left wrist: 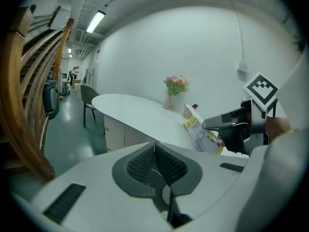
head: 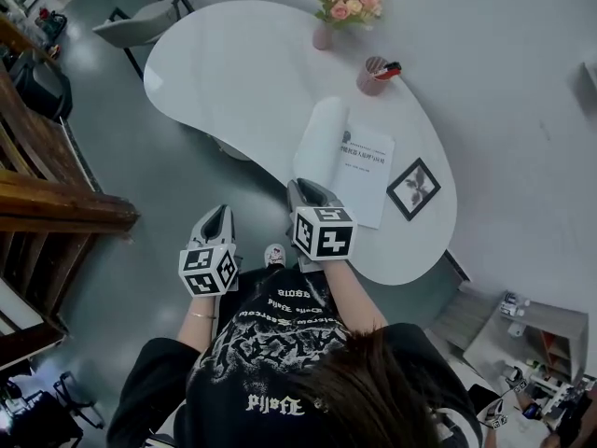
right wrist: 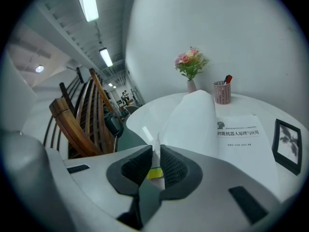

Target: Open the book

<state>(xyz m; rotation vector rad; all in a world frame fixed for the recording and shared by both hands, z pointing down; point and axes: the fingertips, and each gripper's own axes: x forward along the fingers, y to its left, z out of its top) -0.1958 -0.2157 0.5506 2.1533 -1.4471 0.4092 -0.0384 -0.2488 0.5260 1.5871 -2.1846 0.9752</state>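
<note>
The book (head: pixel 366 171) lies on the white table (head: pixel 233 73) with its title page (right wrist: pixel 241 137) showing. Its front cover (right wrist: pixel 193 120) stands lifted and curved above the spine side. My right gripper (right wrist: pixel 155 162) is shut on the cover's near edge, and a yellow strip of that cover shows between the pads. In the head view the right gripper (head: pixel 304 190) sits at the table's near rim. My left gripper (head: pixel 217 217) hangs over the floor left of the table, apart from the book. Its pads (left wrist: pixel 145 164) meet with nothing between them.
A vase of pink flowers (head: pixel 325 34) and a pen cup (head: pixel 373 75) stand at the table's far side. A black picture frame (head: pixel 413 188) lies right of the book. A grey chair (head: pixel 140 26) is beyond the table, and a wooden stair railing (head: pixel 56 203) runs on the left.
</note>
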